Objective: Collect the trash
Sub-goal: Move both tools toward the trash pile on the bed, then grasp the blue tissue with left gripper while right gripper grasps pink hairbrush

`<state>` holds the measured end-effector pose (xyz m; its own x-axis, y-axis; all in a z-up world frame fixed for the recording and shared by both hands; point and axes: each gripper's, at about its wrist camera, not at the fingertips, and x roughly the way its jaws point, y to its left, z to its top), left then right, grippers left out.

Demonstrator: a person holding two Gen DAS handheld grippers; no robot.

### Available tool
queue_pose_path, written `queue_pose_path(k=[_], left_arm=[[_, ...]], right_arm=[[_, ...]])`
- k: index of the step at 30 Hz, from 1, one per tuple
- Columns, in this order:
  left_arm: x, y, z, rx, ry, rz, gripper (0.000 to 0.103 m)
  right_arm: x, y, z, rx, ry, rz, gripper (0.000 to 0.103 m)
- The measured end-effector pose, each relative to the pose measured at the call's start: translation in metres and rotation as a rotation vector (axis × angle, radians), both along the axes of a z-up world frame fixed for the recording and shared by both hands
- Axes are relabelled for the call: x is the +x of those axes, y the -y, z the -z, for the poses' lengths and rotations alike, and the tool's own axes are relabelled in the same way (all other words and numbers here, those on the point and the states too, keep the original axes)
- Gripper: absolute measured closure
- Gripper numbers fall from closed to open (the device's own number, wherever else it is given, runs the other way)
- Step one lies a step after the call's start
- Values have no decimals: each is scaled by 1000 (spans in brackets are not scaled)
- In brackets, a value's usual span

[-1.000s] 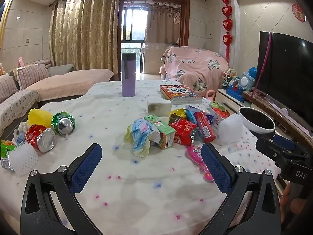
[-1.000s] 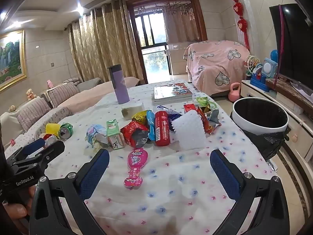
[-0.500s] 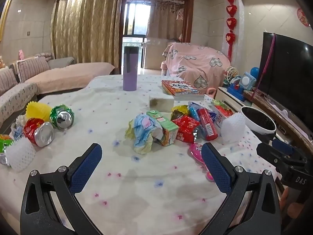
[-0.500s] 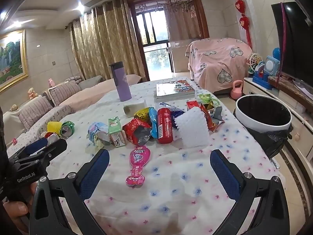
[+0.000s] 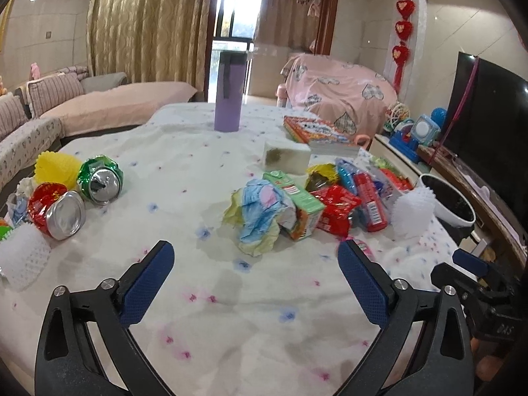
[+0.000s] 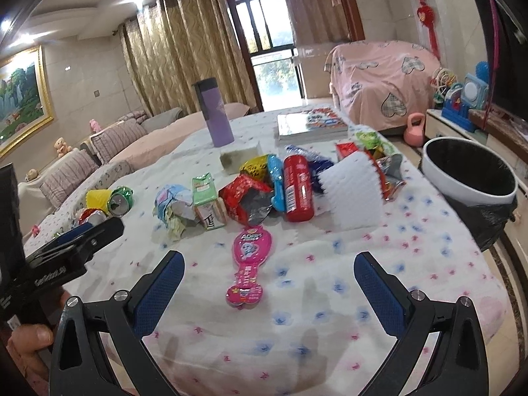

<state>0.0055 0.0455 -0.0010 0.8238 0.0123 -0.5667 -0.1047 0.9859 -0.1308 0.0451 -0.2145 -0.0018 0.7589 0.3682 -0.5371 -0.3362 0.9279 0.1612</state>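
Both sets of jaws stand wide apart and empty over the surface (image 6: 412,231). The right gripper (image 6: 269,283) is nearer the trash: the pink blister pack (image 6: 249,257) lies just ahead at 12 o'clock, long axis running away from it. Beyond, the litter pile; the bin (image 6: 468,178) at 2 o'clock. The left gripper (image 5: 255,275) faces crumpled paper (image 5: 260,214).

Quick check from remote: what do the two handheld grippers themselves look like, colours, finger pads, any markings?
Both match: the left gripper and right gripper have black skeletal frames with cut-out openings and silver screw heads. Each finger carries a blue textured pad. White lettering, too blurred to read, marks the left gripper's body in the right wrist view. No cables or sleeves show.
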Motion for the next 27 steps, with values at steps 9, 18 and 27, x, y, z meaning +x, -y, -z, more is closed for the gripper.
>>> queue_pose_path(k=[9,18,27], left_arm=[[48,-11,22,-13,-108,25,16],[78,-13,46,-48,-208,44,61],[57,-13,37,-101,-189,72,85]], right_arm=[[31,-29,22,-25,-136,-55,14],[54,-47,51,-124,-253,-46,46],[53,-31,47,-97,-238,-66,100]])
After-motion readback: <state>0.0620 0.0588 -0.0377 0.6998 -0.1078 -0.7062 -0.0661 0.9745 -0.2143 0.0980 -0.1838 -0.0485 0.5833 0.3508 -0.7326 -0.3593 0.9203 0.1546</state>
